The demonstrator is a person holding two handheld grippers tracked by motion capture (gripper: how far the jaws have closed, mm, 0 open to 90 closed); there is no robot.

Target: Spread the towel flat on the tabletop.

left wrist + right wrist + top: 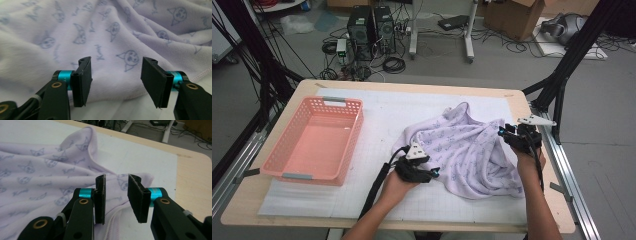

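The light wooden rectangular surface [537, 165] is mostly covered by a white gridded mat [382, 120]. On the mat's left side, a salmon-pink perforated plastic basket [314, 140] is sat, and a crumpled lilac cat-print fleece blanket [462, 150] is spread over the right half, well apart from it.

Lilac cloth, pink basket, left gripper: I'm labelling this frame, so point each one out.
lilac cloth [472, 150], high view, middle of its printed face.
pink basket [357, 127], high view, right wall.
left gripper [116, 81], left gripper view, midway between its open fingertips.
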